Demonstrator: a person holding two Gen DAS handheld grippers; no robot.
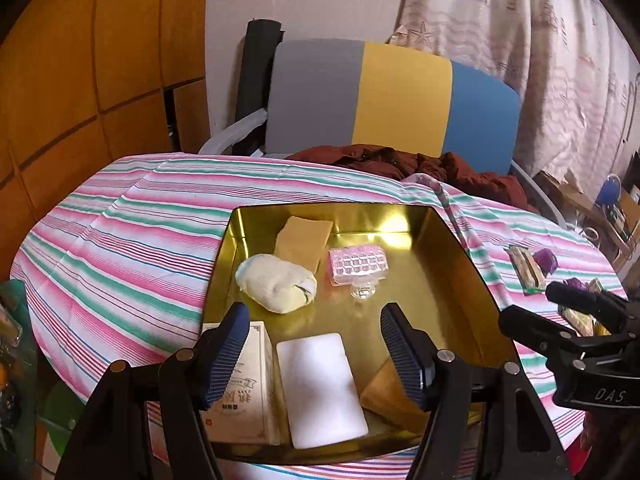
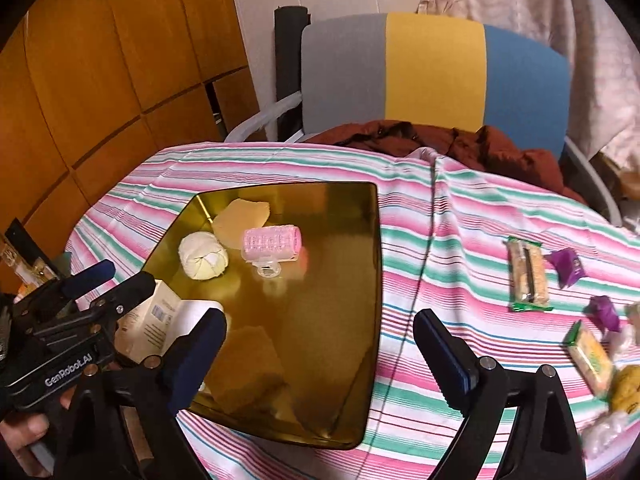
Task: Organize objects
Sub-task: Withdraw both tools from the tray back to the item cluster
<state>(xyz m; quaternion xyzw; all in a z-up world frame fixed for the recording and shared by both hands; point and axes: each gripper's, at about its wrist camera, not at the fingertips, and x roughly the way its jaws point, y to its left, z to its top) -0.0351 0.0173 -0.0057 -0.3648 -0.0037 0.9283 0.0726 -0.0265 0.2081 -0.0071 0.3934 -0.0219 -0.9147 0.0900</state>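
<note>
Both grippers, left (image 1: pixel 314 350) and right (image 2: pixel 320 354), gape empty. The tray (image 2: pixel 362 280) lies under the left jaws; loose snacks (image 2: pixel 526 276) sit right of the right jaws. A wide grab could crush wrappers or nudge neighbours.

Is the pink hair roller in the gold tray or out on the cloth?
In: the pink hair roller lies on the gold tray floor.

Gold tray (image 1: pixel 460 280) holds pink roller (image 1: pixel 358 266), cream sock ball (image 1: pixel 276 282), white pad (image 1: pixel 320 388), box (image 1: pixel 244 384); snack pkts (image 2: pixel 526 274) lie right on cloth.
</note>
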